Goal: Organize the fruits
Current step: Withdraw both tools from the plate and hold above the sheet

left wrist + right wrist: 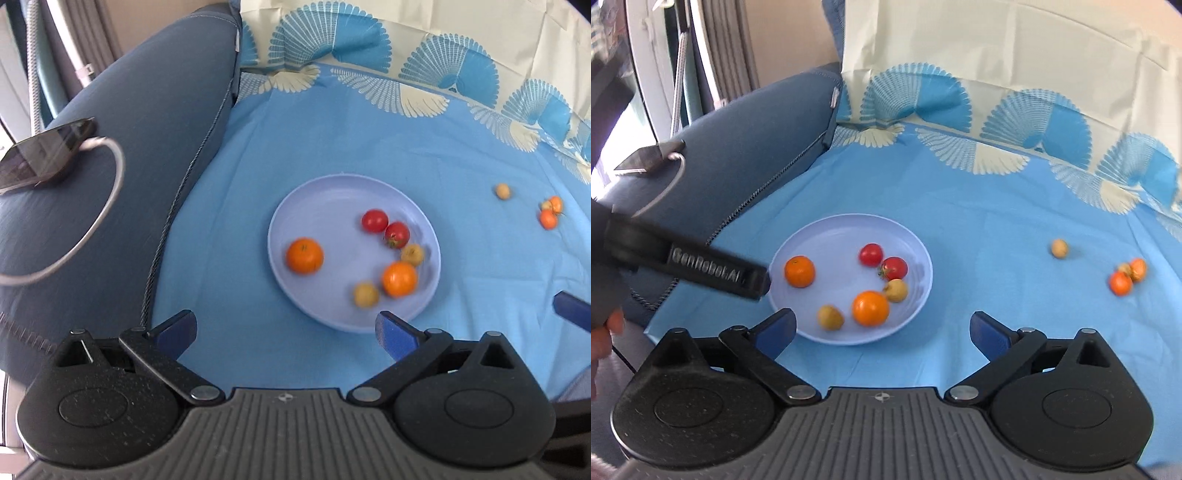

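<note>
A lilac plate [325, 199] [820, 229] lies on the blue cloth. It holds two oranges [304, 255] [799, 271], two red tomatoes [375, 220] [870, 254] and two small yellow fruits [365, 294] [830, 316]. Outside the plate, to the right, lie one yellow fruit [502, 191] [1059, 247] and a small cluster of orange fruits [550, 212] [1126, 277]. My left gripper [286, 328] is open and empty just before the plate's near rim. My right gripper [882, 328] is open and empty at the plate's near right edge. The left gripper's body [701, 264] shows at the left of the right wrist view.
A dark blue cushion [129, 166] [757, 122] borders the cloth on the left, with a phone [40, 155] and its looped cable [107, 206] on it. A patterned cloth backdrop [406, 44] rises behind. One blue finger of the right gripper [572, 310] shows at the right edge.
</note>
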Demonstrator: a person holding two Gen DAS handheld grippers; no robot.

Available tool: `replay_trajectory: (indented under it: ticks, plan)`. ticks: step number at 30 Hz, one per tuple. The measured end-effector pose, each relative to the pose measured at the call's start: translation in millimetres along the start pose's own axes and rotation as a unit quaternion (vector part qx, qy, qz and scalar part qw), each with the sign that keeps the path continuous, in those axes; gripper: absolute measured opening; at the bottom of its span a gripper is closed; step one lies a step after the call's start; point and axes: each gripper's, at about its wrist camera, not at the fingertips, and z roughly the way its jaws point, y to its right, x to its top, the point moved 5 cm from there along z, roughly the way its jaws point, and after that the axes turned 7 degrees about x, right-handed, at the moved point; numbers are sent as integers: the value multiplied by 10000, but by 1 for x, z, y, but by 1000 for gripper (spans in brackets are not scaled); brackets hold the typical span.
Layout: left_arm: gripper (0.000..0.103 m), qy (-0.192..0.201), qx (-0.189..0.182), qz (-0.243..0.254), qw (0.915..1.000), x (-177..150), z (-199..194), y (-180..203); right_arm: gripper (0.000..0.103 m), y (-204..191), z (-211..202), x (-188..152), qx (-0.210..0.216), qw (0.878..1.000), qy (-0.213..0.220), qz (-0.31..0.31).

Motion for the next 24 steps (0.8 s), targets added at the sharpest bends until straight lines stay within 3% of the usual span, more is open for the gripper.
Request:
replay_trajectory:
  ticks: [10,24]
  plan:
    - [103,449,-70,-119,9989,-29,-58,-8,102,-15,-71,-17,-165,9979,620,54]
    - [103,903,9,-43,9959,-45,-108,-3,102,-17,-123,-31,-156,9936,1110,148]
